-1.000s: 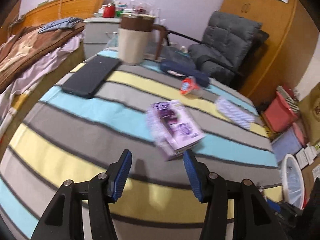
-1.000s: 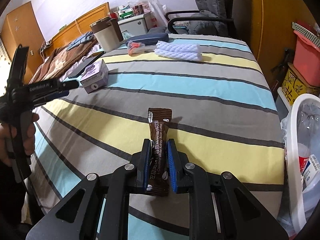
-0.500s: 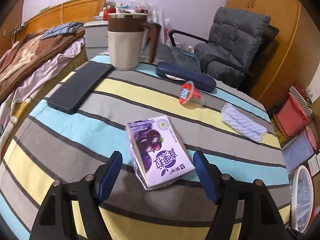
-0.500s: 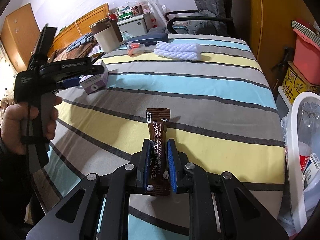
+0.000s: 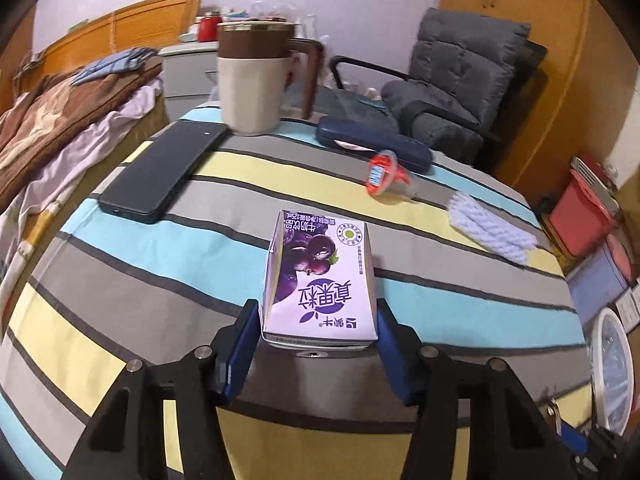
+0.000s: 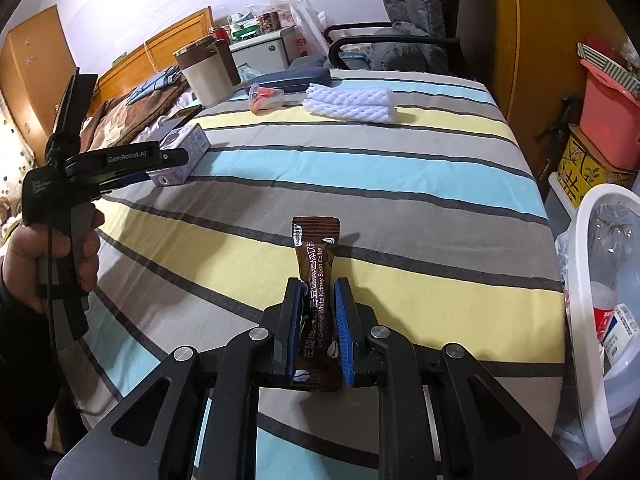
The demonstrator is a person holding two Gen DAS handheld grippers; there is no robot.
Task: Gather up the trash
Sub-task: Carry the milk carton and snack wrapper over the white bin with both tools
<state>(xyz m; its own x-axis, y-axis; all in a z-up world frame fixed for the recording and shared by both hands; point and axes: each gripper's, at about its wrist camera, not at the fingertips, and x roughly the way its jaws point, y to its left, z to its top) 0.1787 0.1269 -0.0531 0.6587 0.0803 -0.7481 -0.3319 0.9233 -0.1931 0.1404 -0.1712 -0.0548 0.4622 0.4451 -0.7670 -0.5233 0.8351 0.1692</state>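
Observation:
A purple milk drink carton lies flat on the striped tablecloth. My left gripper straddles its near end; the jaws are closing, and both blue pads touch the carton's sides. From the right wrist view, the same carton shows at the left, with a hand holding the left gripper against it. My right gripper is shut on a brown coffee sachet, which sticks out forward just above the cloth.
A beige mug, a dark phone, a blue case, a small red-topped cup and a white rolled cloth sit on the table. A white bin with trash stands off the right edge. A grey chair stands behind.
The left gripper has moved forward onto the carton, its jaws first widening, then closing around it. The right gripper with the sachet has stayed still.

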